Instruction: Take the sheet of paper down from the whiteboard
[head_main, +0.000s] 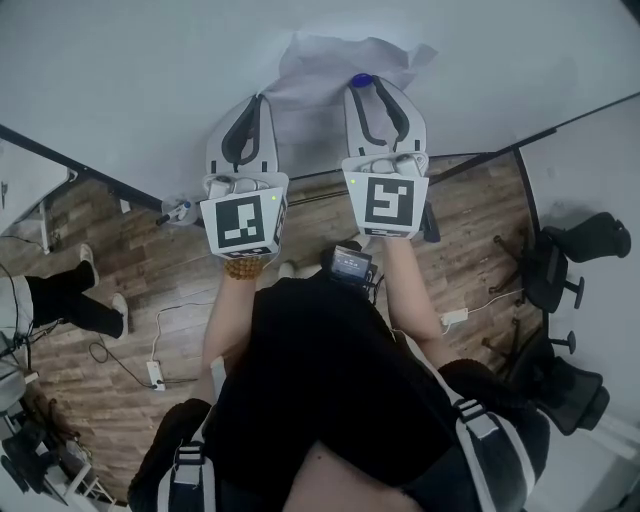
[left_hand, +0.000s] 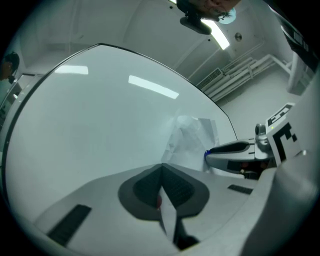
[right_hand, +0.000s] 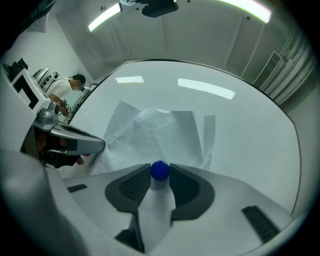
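A crumpled white sheet of paper (head_main: 340, 62) hangs on the whiteboard (head_main: 120, 70), pinned by a round blue magnet (head_main: 360, 80). My right gripper (head_main: 362, 86) points level at the board. In the right gripper view its pads press on both sides of the blue magnet (right_hand: 160, 170), with the sheet (right_hand: 155, 132) spread behind. My left gripper (head_main: 262, 100) sits at the sheet's lower left edge. In the left gripper view its jaws (left_hand: 162, 168) are closed, with a thin white strip of the sheet pinched between the pads. The rest of the sheet (left_hand: 192, 140) lies beyond, to the right.
The whiteboard's dark frame (head_main: 80, 165) runs below the grippers, above a wooden floor (head_main: 150, 270). A person's legs (head_main: 60, 295) stand at the left, and office chairs (head_main: 570, 255) at the right. A power strip with cables (head_main: 155, 375) lies on the floor.
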